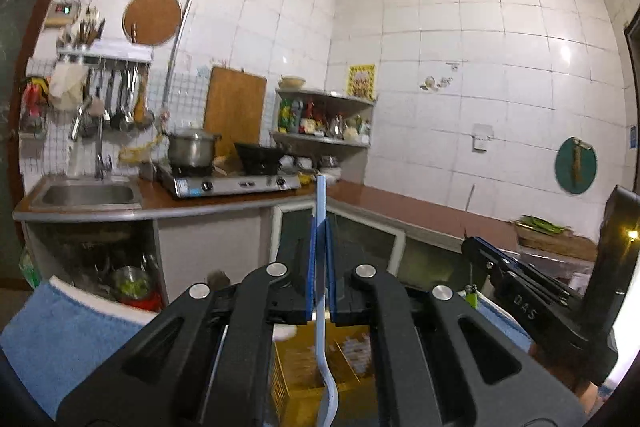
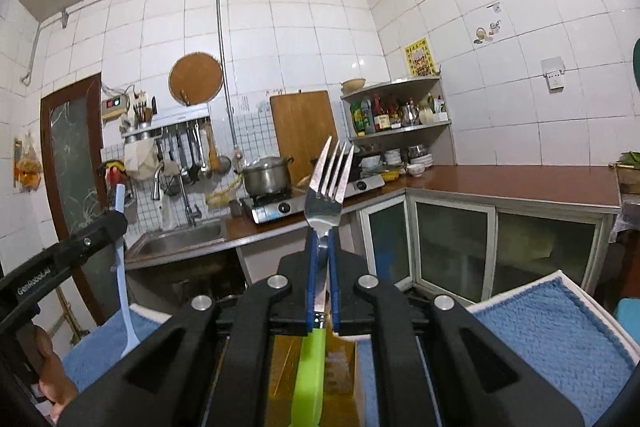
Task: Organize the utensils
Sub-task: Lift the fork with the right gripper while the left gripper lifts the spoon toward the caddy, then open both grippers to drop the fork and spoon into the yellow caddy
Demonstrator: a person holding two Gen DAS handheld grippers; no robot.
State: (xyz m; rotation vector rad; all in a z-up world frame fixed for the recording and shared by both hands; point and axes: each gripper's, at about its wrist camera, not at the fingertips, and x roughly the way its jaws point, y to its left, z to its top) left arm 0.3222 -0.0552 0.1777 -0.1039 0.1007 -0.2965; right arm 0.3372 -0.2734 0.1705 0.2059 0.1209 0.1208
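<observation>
My left gripper (image 1: 320, 227) is shut on a light blue plastic utensil (image 1: 321, 203). Its handle points up past the fingertips and its curved end hangs down over a yellow organizer tray (image 1: 304, 367). My right gripper (image 2: 322, 239) is shut on a fork (image 2: 329, 171) with a green handle (image 2: 309, 375); the tines point up. The handle hangs over the yellow tray (image 2: 280, 367). The left gripper (image 2: 116, 217) with the blue utensil (image 2: 122, 291) shows at the left of the right wrist view. The right gripper's body (image 1: 520, 291) shows at the right of the left wrist view.
A blue towel (image 1: 60, 339) lies under the tray, seen too in the right wrist view (image 2: 552, 335). Beyond stand a brown counter (image 2: 500, 183) with a sink (image 1: 88, 195), a gas stove (image 1: 236, 183) with a pot (image 2: 266, 177), a corner shelf (image 2: 400, 107), hanging ladles (image 2: 192, 155).
</observation>
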